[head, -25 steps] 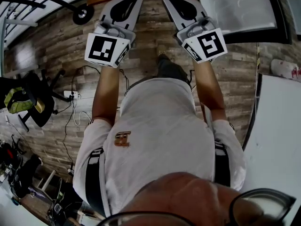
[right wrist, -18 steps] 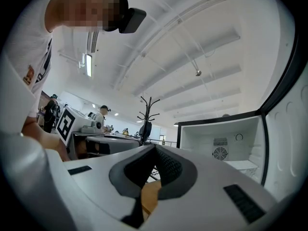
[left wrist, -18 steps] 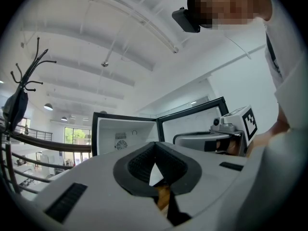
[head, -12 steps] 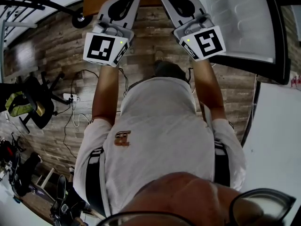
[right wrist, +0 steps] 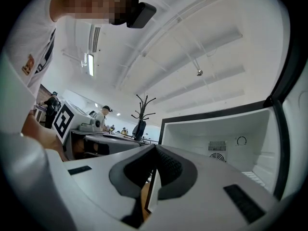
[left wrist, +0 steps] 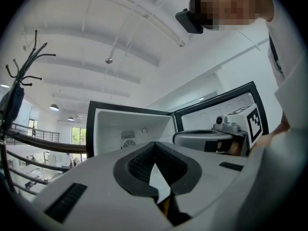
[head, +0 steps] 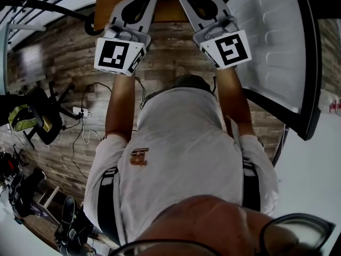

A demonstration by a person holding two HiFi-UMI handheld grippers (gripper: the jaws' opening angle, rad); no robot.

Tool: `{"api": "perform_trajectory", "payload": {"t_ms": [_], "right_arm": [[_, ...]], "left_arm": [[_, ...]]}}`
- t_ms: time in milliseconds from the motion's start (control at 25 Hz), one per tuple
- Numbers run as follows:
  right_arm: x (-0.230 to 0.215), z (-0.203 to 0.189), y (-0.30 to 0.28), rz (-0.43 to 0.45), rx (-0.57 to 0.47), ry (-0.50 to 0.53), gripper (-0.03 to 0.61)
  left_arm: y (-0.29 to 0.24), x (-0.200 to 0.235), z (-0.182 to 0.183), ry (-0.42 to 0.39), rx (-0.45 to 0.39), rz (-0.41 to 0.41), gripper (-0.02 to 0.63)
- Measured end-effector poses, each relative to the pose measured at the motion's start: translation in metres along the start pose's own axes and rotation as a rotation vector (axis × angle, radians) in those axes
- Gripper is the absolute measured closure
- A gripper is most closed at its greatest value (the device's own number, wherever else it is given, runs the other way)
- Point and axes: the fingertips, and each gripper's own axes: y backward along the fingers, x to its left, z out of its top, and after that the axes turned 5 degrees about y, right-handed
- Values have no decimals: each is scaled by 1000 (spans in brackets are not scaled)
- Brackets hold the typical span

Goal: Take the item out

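Left gripper point(left wrist: 154, 146) and right gripper point(right wrist: 155, 148), fingers closed and empty, face the open fridge point(right wrist: 216, 134) at twelve o'clock; its door point(head: 277, 52) at two.

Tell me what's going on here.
A person stands facing an open refrigerator, its door swung wide on their right. They hold the left gripper and the right gripper out toward it, side by side. Both have their jaws shut with nothing between them. No item to take out shows yet.
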Motion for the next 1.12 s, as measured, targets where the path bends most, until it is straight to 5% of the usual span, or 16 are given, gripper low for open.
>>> {"api": "perform_trajectory", "payload": {"t_ms": [840,1120], "right_arm": [[-47,-29,-37,-16,-31,21,546],[-72,-24,-66,-24,-23,46,546]], "left_arm": [[-50,42,-20,5,12,80,595],[-80,77,-18,124,61,123,595]]}}
